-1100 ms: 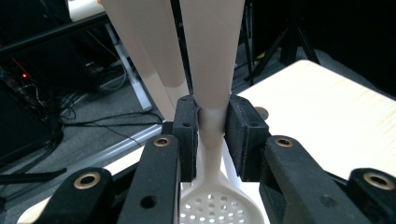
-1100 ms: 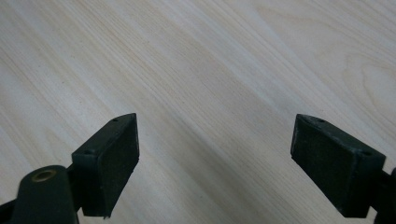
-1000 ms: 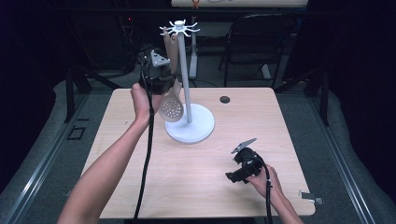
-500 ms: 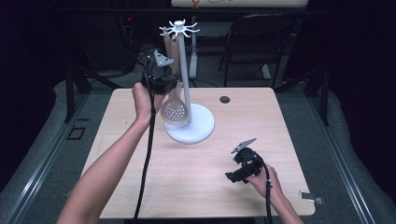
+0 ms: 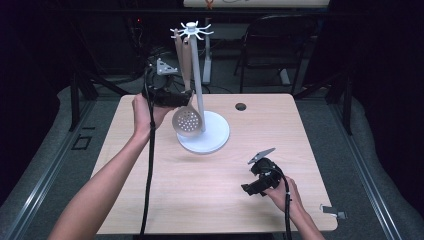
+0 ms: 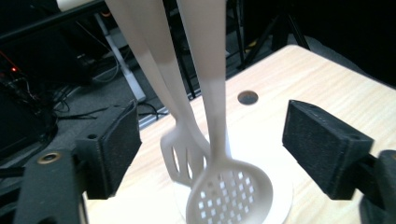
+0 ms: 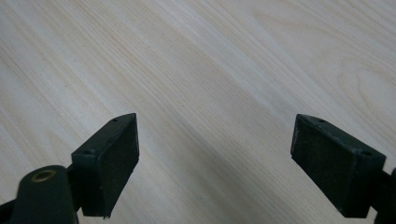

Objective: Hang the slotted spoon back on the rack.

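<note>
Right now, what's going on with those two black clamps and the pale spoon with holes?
Left gripper jaws just opened, straddling the beige perforated spoon, pads clear. Spoon hangs from white hook stand beside a slotted spatula. Right gripper open, low over wooden table.

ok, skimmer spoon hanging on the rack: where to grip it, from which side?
Probably the straight handle of the skimmer spoon, above the perforated bowl, approaching level from the rack's left side, where the left gripper already brackets it, fingers open. It hangs vertically, close beside a slotted spatula.
</note>
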A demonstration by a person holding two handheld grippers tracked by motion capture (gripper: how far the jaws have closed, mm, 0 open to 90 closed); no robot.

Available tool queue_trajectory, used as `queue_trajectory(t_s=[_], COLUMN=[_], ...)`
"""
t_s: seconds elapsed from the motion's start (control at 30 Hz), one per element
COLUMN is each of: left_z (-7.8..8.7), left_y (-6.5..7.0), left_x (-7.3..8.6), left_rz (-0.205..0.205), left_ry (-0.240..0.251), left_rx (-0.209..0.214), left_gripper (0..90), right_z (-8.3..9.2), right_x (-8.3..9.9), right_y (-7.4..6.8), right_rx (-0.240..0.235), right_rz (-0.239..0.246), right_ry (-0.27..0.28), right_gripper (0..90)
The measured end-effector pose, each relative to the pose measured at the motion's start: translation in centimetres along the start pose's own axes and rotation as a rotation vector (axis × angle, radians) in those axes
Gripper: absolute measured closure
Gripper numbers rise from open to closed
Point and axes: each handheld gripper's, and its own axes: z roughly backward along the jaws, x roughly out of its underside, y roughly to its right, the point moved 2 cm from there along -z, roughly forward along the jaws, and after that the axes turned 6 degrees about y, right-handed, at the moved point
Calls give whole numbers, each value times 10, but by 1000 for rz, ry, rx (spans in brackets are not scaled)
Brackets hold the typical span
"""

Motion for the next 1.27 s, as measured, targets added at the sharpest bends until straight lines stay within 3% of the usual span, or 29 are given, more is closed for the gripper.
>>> queue_trajectory(t_s=[0.37,0.57,0.7,0.83,1.07,1.2,1.27], left_z=[30,41,44,48,49,45,43], left_y=[-2,-2,-1,1,6,3,-2], left_x=[47,92,120,153,205,220,225], left_rz=[12,50,62,100,147,140,146], left_ry=[-51,-100,-138,-165,-261,-310,-308], left_rx=[26,26,22,14,8,-11,-35], left_gripper=[132,126,116,110,60,21,1], right_z=[1,0,0,2,3,2,3], right_x=[0,0,0,0,1,1,0], right_y=[-1,-2,-3,-2,-1,-1,-1], right_rx=[5,7,6,12,19,19,30], right_rz=[-11,-2,-1,0,-2,-2,4], right_ry=[-6,-16,-3,-9,4,8,2], right_gripper=[152,152,152,151,150,145,139])
